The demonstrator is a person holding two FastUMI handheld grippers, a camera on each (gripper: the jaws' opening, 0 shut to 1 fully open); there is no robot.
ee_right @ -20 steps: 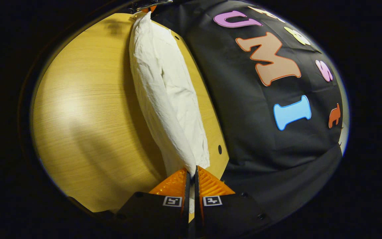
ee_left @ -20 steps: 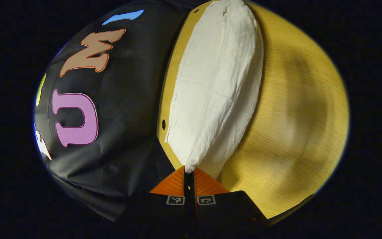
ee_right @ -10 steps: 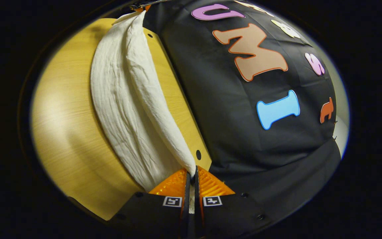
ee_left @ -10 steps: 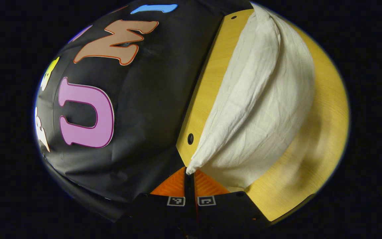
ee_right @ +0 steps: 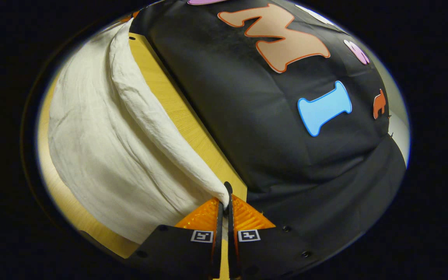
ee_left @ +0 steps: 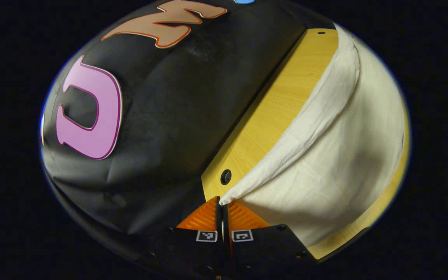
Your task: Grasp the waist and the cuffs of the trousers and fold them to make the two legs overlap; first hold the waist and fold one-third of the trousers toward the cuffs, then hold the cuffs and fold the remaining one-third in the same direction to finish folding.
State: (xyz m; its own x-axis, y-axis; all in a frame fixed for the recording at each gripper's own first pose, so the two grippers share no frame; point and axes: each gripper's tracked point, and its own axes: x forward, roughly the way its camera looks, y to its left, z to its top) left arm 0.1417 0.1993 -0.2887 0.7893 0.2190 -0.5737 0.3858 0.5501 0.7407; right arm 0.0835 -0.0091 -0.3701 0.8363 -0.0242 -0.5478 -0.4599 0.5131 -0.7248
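White trousers point(ee_left: 336, 163) lie across a yellow wooden table point(ee_left: 270, 116), with one long edge lifted and stretched between both grippers. In the left gripper view my left gripper point(ee_left: 221, 201) is shut on one end of that lifted edge, near the table's far side. In the right gripper view the trousers point(ee_right: 103, 147) spread out to the left, and my right gripper point(ee_right: 226, 202) is shut on the other end of the same edge. The lifted edge sags in a curve over the cloth below. I cannot tell which end is the waist and which the cuffs.
The table's point(ee_right: 177, 112) far edge runs close along the black booth wall point(ee_left: 161, 116). Small round holes point(ee_left: 226, 177) sit in the tabletop near that edge. A narrow strip of bare wood lies between the lifted cloth and the wall.
Both grippers have carried the held edge toward the wall side. The trousers, a narrow bundle a second ago, have opened into a wide sheet, and more of the wall shows in both views.
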